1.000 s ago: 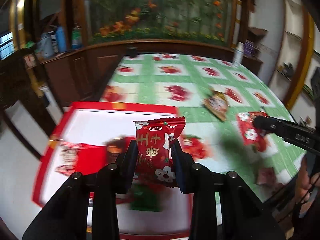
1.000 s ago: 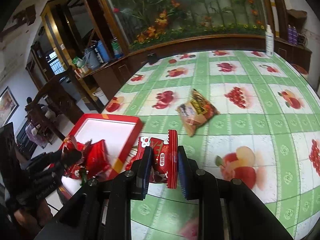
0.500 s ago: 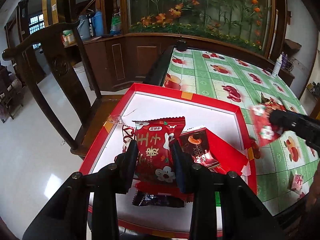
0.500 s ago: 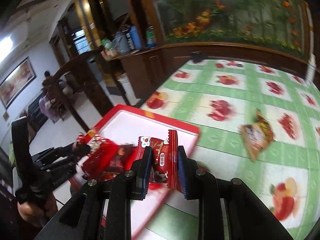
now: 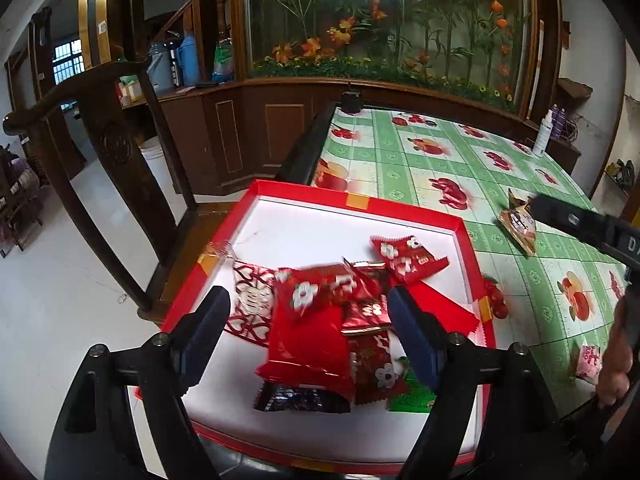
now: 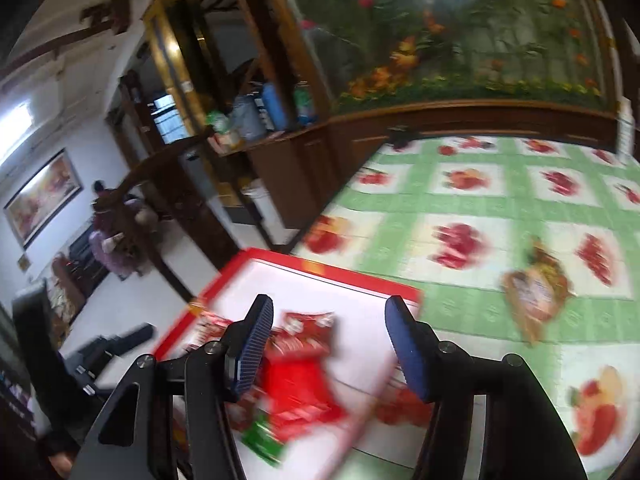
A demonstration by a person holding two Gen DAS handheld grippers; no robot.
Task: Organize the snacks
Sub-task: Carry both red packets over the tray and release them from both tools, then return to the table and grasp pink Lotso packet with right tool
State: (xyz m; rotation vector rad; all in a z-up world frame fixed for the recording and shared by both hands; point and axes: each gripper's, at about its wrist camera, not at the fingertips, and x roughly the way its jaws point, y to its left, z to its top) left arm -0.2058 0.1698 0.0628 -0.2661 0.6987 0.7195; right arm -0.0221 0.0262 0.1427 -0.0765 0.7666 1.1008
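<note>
Left wrist view: we hold our left tongs [image 5: 308,332] spread over the red tray [image 5: 464,226], nothing between them; red snack packets [image 5: 308,340] lie piled inside it. Our right tongs [image 6: 328,344] are spread too, above the same tray. A brown snack bag [image 5: 520,226] lies on the tabletop [image 5: 420,160].

A lived-in family home, a dining or sitting room. The counter [image 5: 440,168] wears a green checked oilcloth printed with fruit. Beyond its far edge stands dark wood cabinetry [image 5: 248,140] with a glass-fronted display of artificial flowers [image 5: 380,20]. A carved wooden chair [image 5: 112,152] stands off the left edge, thermos flasks [image 5: 176,62] sit on a sideboard, and a framed picture [image 6: 44,196] hangs on the wall.
</note>
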